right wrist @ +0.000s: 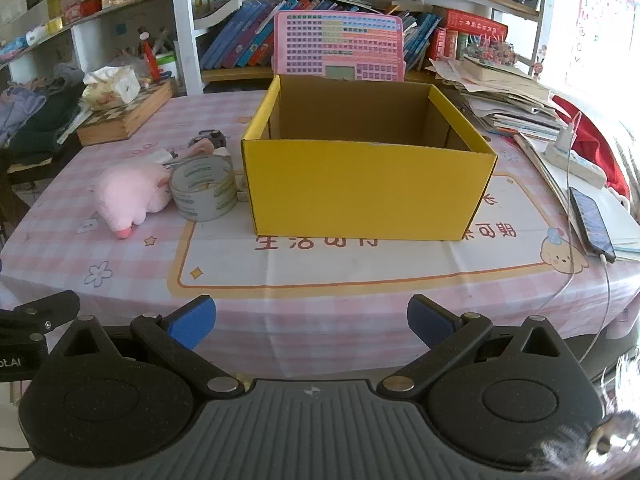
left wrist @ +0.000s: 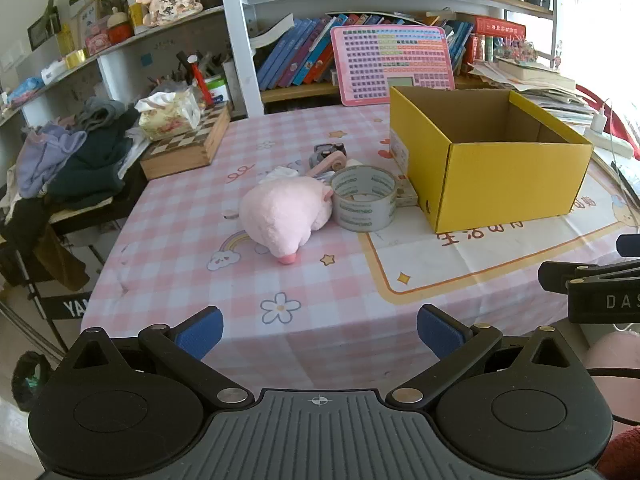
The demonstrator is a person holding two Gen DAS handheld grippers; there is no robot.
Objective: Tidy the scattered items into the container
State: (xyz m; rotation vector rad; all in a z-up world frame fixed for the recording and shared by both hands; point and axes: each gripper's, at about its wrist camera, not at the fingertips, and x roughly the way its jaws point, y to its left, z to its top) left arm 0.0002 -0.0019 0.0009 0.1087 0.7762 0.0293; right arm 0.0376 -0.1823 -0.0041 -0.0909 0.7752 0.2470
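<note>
A yellow cardboard box (left wrist: pixel 504 176) (right wrist: pixel 368 188) stands open on the pink checked tablecloth, nothing visible inside. Left of it lie a pink plush toy (left wrist: pixel 286 214) (right wrist: pixel 128 198), a roll of clear tape (left wrist: pixel 364 200) (right wrist: pixel 204 190), and behind them a small pink tape dispenser (left wrist: pixel 330 158) (right wrist: pixel 206 144) with crumpled white paper (left wrist: pixel 280 174). My left gripper (left wrist: pixel 320 332) hovers open near the table's front edge, well short of the plush. My right gripper (right wrist: pixel 312 320) is open too, in front of the box, nothing between its fingers.
A wooden chessboard box (left wrist: pixel 188 144) with a tissue pack sits at the back left beside piled clothes (left wrist: pixel 80 160). A pink keyboard toy (right wrist: pixel 338 46) leans behind the box. A phone (right wrist: pixel 592 224), cable, power strip and stacked papers (right wrist: pixel 508 96) crowd the right side.
</note>
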